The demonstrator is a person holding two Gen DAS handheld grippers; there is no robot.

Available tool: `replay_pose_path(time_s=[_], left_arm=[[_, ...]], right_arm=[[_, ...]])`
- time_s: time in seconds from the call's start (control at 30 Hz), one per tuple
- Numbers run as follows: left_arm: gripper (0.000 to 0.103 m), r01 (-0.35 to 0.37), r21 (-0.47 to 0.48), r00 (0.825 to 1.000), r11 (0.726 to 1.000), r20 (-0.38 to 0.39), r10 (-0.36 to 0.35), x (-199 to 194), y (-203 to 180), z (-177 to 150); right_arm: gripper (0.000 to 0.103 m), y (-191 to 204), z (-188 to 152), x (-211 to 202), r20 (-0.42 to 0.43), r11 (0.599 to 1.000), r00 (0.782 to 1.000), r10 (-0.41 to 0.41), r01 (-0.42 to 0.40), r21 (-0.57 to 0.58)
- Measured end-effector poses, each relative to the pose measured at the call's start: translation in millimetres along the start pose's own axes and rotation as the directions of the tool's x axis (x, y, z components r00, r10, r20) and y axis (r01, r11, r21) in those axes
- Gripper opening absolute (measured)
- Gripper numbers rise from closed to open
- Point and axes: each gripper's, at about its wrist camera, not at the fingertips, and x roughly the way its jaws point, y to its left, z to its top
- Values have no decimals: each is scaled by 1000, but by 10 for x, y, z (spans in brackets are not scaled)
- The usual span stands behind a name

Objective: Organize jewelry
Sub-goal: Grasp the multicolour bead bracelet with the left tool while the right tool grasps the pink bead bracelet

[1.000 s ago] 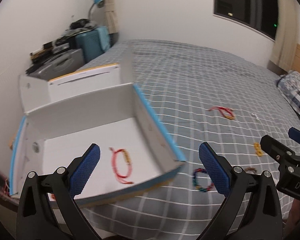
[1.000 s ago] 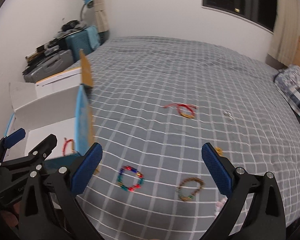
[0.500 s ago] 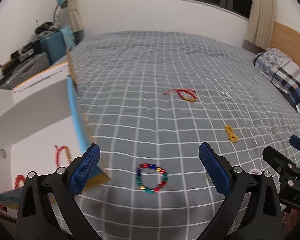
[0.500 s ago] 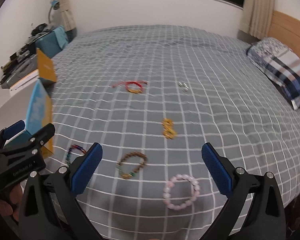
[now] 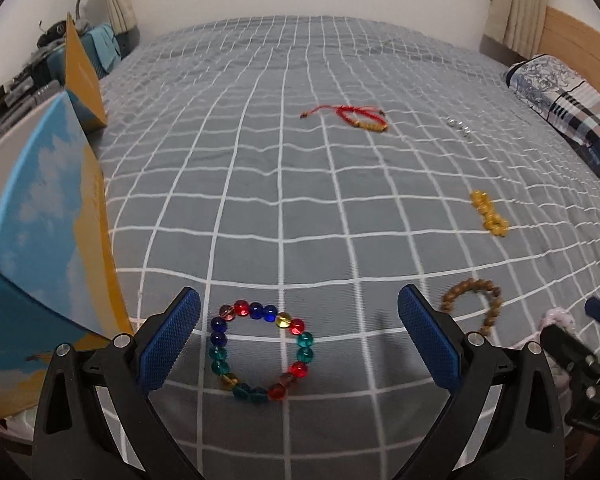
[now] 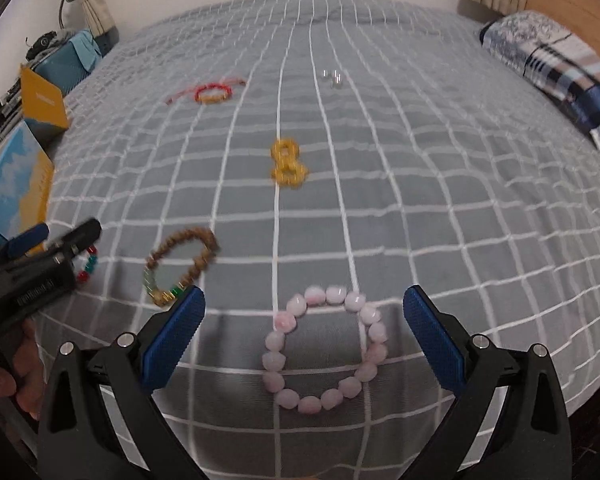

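My left gripper [image 5: 298,340] is open and empty, its fingers straddling a multicolour bead bracelet [image 5: 261,349] on the grey checked bed. My right gripper [image 6: 304,332] is open and empty over a pink bead bracelet [image 6: 325,348]. A brown wooden bead bracelet [image 6: 180,266] [image 5: 473,300], a yellow bead bracelet [image 6: 287,163] [image 5: 489,213], a red cord bracelet [image 6: 213,93] [image 5: 360,117] and small silver rings [image 6: 333,77] [image 5: 458,126] lie further out. The blue and yellow box [image 5: 40,216] stands at the left.
A plaid pillow [image 5: 572,112] and wooden headboard [image 5: 580,36] are at the far right. Luggage and clutter [image 6: 66,60] stand beside the bed at the far left. The bed's near edge runs just below both grippers.
Both grippers have swung right, away from the box, and lowered toward the bed. The left now frames the multicolour bracelet, the right the pink one. Both stay open.
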Motion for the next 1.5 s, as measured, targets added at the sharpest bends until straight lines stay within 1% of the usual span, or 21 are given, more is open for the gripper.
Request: replay_pose_path(time_s=[0.13, 0.23, 0.37, 0.43, 0.5, 0.57, 0.63, 0.7, 0.77, 0.8, 0.83, 0.9, 0.93, 1.0, 1.03, 1.07, 1.1, 1.13, 1.2, 1.3, 1.5], left_arm=[[97, -28, -16, 999, 999, -31, 28, 178, 98, -46], [97, -31, -35, 998, 999, -50, 30, 253, 144, -67], [97, -38, -22, 998, 999, -59, 36, 309, 127, -81], [96, -35, -23, 998, 999, -61, 34, 314, 130, -82], [95, -26, -30, 998, 999, -66, 24, 314, 136, -87], [90, -15, -38, 997, 999, -77, 12, 324, 145, -94], [80, -7, -40, 996, 999, -84, 3, 320, 145, -103], [73, -6, -40, 996, 999, -87, 3, 312, 140, -107], [66, -7, -42, 996, 999, -92, 3, 304, 151, -108], [61, -9, -44, 996, 999, -94, 5, 300, 154, -111], [57, -12, -45, 995, 999, -98, 7, 295, 164, -112], [52, -5, -49, 995, 999, -104, 0, 284, 177, -106], [50, -6, -51, 994, 999, -107, 0, 282, 180, -104], [43, -7, -52, 994, 999, -114, 1, 272, 181, -101], [37, -9, -50, 993, 999, -115, 3, 269, 178, -101], [35, -12, -47, 993, 999, -118, 7, 269, 175, -105], [29, -16, -43, 993, 999, -120, 10, 265, 178, -109], [20, -15, -43, 993, 999, -120, 9, 259, 184, -109], [10, -2, -42, 992, 999, -123, -3, 254, 191, -109], [10, -2, -39, 994, 999, -113, -2, 223, 189, -109], [9, 4, -47, 996, 999, -84, -8, 147, 192, -101]], right_arm=[[95, -17, -101, 176, -52, 1000, 999, 3, -3, -16], [95, -62, -128, 198, -53, 1000, 999, 1, -1, -10], [95, -150, -148, 255, -80, 1000, 997, 17, -16, 16], [92, -145, -151, 261, -84, 1000, 996, 12, -12, 9], [87, -139, -159, 262, -86, 1000, 996, 0, 1, 6], [83, -142, -159, 252, -87, 1000, 996, -7, 8, 8], [77, -149, -154, 244, -89, 1000, 996, -12, 13, 9], [69, -161, -160, 228, -88, 1000, 996, -19, 20, 10], [64, -161, -160, 217, -87, 1000, 996, -26, 27, 6], [60, -160, -158, 213, -86, 1000, 996, -29, 30, 5], [58, -158, -161, 203, -84, 999, 996, -33, 33, 2], [50, -151, -165, 182, -80, 999, 996, -42, 42, -4], [48, -143, -155, 188, -79, 999, 996, -45, 45, -6], [39, -131, -155, 177, -76, 998, 996, -56, 55, -14], [37, -127, -148, 178, -74, 998, 995, -61, 60, -18], [32, -124, -153, 174, -72, 997, 995, -68, 66, -25], [29, -115, -156, 170, -71, 997, 995, -77, 75, -35], [28, -114, -162, 169, -70, 996, 994, -79, 77, -38], [21, -109, -161, 169, -66, 995, 994, -90, 88, -45], [18, -117, -155, 157, -56, 995, 994, -94, 91, -43], [18, -142, -146, 104, -25, 995, 996, -90, 89, -33]])
